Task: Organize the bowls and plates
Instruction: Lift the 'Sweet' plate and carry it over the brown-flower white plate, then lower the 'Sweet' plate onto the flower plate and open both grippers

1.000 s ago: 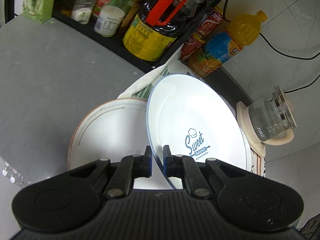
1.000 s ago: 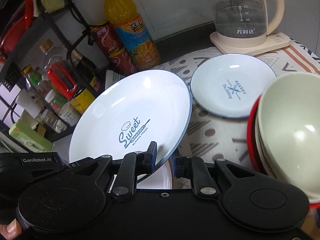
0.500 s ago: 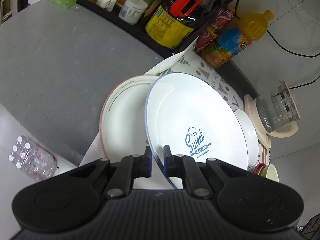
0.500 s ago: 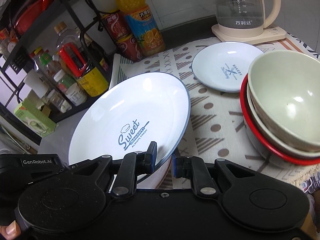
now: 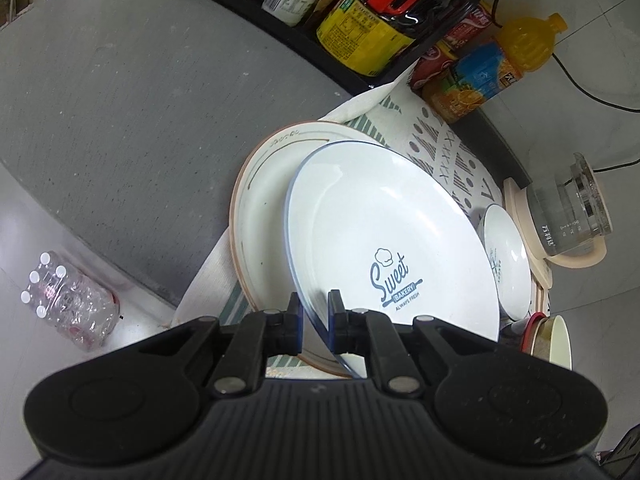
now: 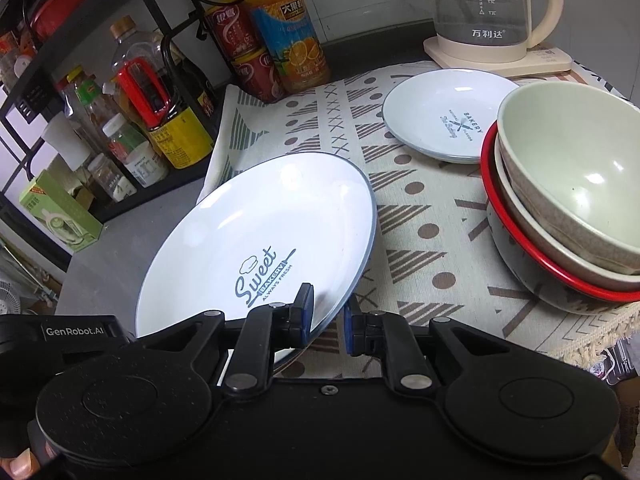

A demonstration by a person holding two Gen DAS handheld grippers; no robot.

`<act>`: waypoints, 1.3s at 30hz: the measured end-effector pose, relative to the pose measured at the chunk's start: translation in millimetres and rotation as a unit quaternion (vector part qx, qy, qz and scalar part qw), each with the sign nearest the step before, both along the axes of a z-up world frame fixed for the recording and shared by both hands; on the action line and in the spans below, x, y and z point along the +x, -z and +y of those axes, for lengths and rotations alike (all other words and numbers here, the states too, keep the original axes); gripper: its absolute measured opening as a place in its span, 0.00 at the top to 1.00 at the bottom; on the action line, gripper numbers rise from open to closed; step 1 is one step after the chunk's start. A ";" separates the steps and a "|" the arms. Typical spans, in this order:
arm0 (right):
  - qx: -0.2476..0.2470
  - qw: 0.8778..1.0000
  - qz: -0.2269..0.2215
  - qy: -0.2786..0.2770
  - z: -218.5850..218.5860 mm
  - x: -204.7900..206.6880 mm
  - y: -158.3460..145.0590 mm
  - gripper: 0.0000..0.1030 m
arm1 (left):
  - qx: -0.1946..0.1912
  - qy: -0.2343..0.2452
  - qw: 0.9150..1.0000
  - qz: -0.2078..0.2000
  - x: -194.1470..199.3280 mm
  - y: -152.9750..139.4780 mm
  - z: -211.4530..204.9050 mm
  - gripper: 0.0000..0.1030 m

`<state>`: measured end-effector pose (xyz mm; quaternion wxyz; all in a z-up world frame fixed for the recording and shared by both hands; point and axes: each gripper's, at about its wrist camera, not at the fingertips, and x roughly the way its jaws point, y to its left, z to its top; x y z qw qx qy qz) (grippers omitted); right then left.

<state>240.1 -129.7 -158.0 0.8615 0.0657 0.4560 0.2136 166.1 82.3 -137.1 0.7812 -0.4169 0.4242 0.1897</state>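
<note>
A large white "Sweet Bakery" plate [image 5: 384, 236] with a blue rim is held tilted above the table. My left gripper [image 5: 314, 318] is shut on its near rim. My right gripper [image 6: 328, 312] is shut on the same plate [image 6: 256, 232] at its lower right rim. Below it lies a brown-rimmed white plate [image 5: 260, 216] at the table's corner. A smaller "Bakery" plate [image 6: 444, 116] lies on the patterned cloth [image 6: 420, 240]. A stack of bowls [image 6: 568, 200] in a red-rimmed bowl stands at the right.
A glass kettle [image 6: 488, 12] on its base stands at the back. An orange juice bottle [image 6: 288, 32] and red cans [image 6: 244, 56] stand behind the cloth. A black rack [image 6: 120, 92] of bottles stands left. A pack of water bottles [image 5: 68, 304] lies on the floor.
Both grippers have risen and pulled back with the large plate; the table looks farther away, and the brown-rimmed plate and bowl stack show more fully.
</note>
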 end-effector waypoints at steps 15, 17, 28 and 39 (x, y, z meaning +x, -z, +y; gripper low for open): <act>-0.025 1.000 -0.005 -0.001 9.2 7.1 2.6 0.87 | -0.016 0.004 1.000 0.016 3.0 7.8 5.6 0.90; -0.028 1.000 -0.004 -0.001 10.8 8.2 3.3 0.87 | -0.009 0.010 1.000 0.025 6.1 5.8 5.6 0.90; -0.032 0.999 0.001 -0.002 12.9 13.5 6.9 0.88 | 0.030 -0.010 0.999 0.032 5.3 -11.8 19.7 0.90; -0.035 0.999 0.002 -0.010 13.7 21.5 10.0 0.89 | 0.055 -0.037 0.996 0.052 14.8 -11.0 35.3 0.56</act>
